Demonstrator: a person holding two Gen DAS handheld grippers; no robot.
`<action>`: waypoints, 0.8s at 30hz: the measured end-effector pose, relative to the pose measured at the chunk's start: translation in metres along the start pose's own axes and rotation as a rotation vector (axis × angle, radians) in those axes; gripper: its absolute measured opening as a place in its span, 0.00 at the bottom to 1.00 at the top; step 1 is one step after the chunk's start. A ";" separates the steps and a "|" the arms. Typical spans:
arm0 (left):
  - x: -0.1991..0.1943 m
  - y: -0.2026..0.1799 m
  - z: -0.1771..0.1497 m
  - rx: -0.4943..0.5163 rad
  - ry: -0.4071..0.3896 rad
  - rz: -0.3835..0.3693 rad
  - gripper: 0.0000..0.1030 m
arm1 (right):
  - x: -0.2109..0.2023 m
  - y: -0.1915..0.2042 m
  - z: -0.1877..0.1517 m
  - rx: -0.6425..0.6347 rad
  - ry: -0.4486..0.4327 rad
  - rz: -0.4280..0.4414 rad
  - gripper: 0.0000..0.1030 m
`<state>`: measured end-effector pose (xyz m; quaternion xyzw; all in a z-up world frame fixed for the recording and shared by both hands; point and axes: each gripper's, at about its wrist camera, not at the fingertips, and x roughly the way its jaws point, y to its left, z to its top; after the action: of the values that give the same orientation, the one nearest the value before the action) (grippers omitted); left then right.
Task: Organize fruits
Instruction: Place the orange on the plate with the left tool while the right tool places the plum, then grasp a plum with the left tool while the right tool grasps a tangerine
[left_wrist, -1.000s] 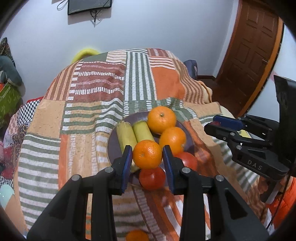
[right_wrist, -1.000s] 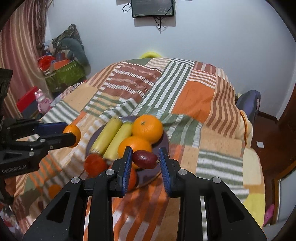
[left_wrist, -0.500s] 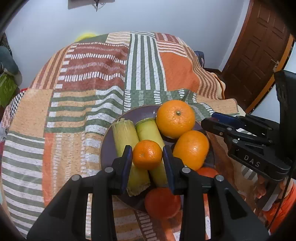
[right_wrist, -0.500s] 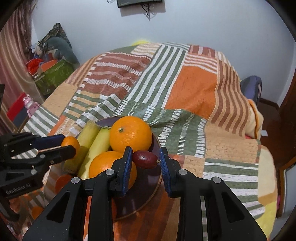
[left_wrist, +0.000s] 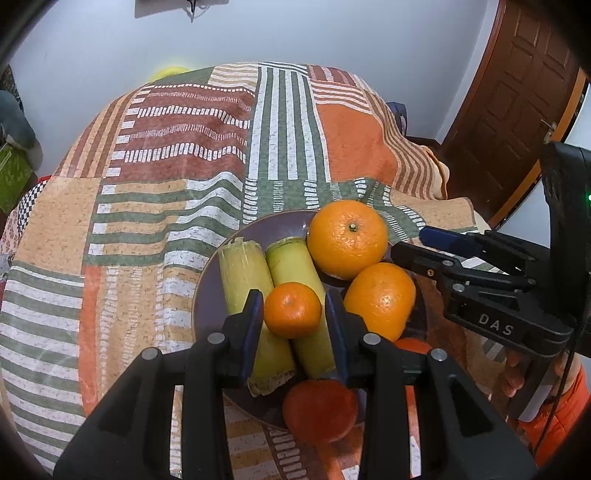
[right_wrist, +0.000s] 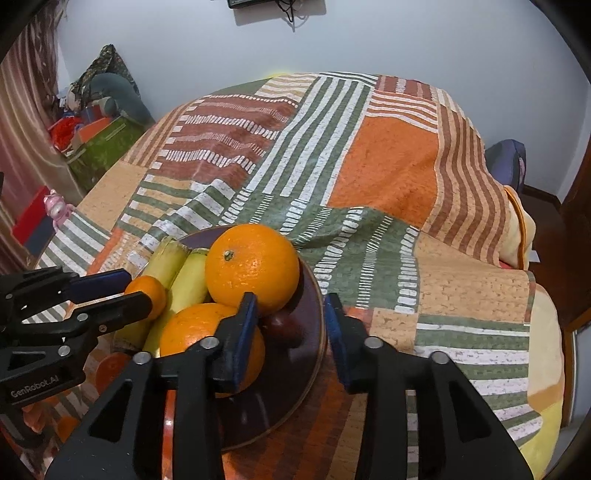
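Mandarin (left_wrist: 292, 310) clamped in left hand-held gripper (left_wrist: 293, 319); right "DAS" hand-held gripper (right_wrist: 290, 326) released.

Left view: rides on left gripper (left_wrist: 293, 314), looks forward and down along its fingers, close over plate (left_wrist: 207, 291); bed (left_wrist: 147, 192) runs away toward 12 o'clock, door (left_wrist: 517, 92) at 2 o'clock.
Right view: rides on right gripper (right_wrist: 290, 325), same forward-down tilt, close above plate (right_wrist: 314, 295) rim at 6 o'clock; clutter at 10 o'clock.
Shared: plate, oranges, bed, wall; right gripper (left_wrist: 436, 247) seen at 3 o'clock, left gripper (right_wrist: 125, 286) at 9 o'clock.
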<state>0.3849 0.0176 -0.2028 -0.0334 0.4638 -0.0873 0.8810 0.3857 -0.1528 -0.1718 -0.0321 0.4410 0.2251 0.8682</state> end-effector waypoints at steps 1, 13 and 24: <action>-0.003 0.000 0.000 -0.002 -0.003 -0.001 0.33 | -0.003 -0.001 0.000 0.000 -0.007 -0.001 0.43; -0.086 0.005 -0.016 0.011 -0.088 0.040 0.34 | -0.077 0.020 -0.005 -0.038 -0.107 0.004 0.44; -0.163 0.014 -0.070 0.014 -0.129 0.086 0.41 | -0.144 0.068 -0.039 -0.098 -0.206 0.003 0.56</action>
<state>0.2381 0.0629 -0.1119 -0.0131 0.4067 -0.0504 0.9121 0.2545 -0.1539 -0.0741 -0.0505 0.3379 0.2499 0.9060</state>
